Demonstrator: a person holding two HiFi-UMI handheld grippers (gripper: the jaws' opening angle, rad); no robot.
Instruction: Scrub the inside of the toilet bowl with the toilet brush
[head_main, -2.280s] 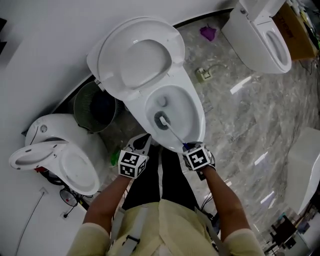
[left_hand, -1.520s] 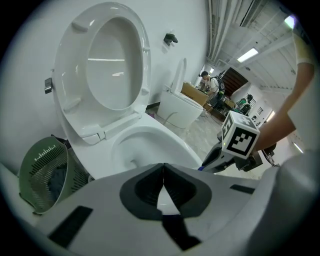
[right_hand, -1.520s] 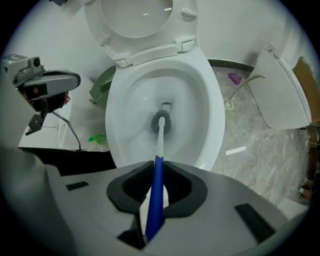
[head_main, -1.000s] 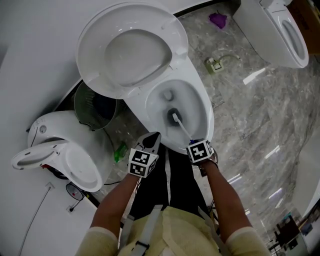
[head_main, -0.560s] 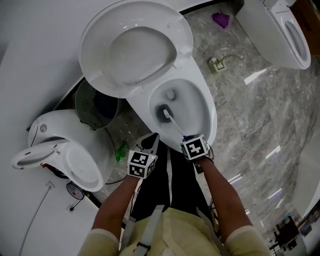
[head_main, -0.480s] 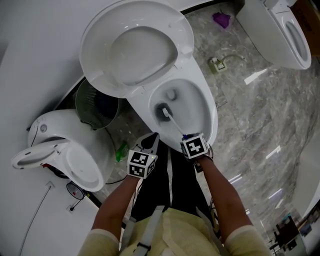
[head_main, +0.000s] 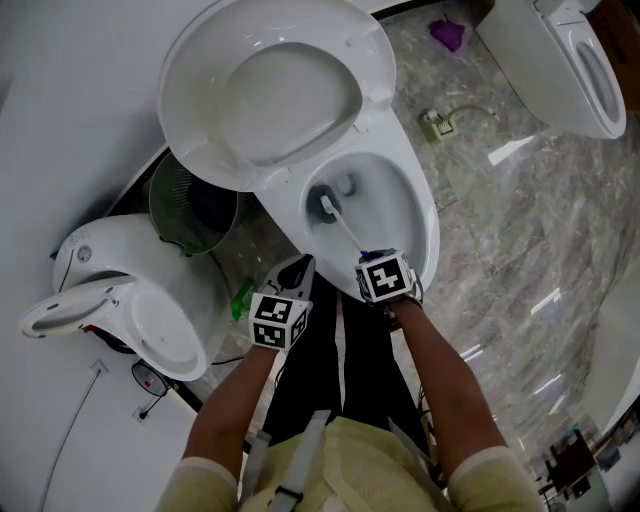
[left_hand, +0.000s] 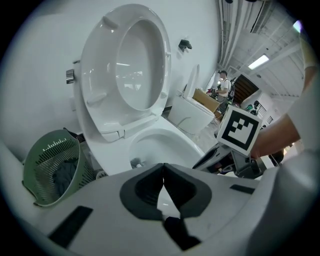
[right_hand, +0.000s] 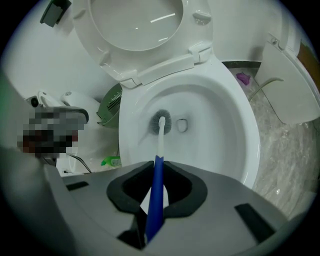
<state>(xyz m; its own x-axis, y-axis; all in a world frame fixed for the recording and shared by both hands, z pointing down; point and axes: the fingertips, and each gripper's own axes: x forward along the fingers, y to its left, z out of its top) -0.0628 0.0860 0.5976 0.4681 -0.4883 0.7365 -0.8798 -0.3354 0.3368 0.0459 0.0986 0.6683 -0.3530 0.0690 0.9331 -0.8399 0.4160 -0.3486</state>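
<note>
Toilet brush (right_hand: 160, 141) at work: the right gripper (right_hand: 156, 167) clamps the brush's blue handle, which runs up between the jaws and out past their tips. Its grey bristle head rests low inside the toilet bowl (right_hand: 225, 115), just beside the drain opening. The left gripper (left_hand: 163, 167), jaws pressed together on nothing, hangs near the bowl's front rim. The lid (head_main: 265, 95) stands raised, with a green mesh basket (left_hand: 50, 167) beside the toilet.
</note>
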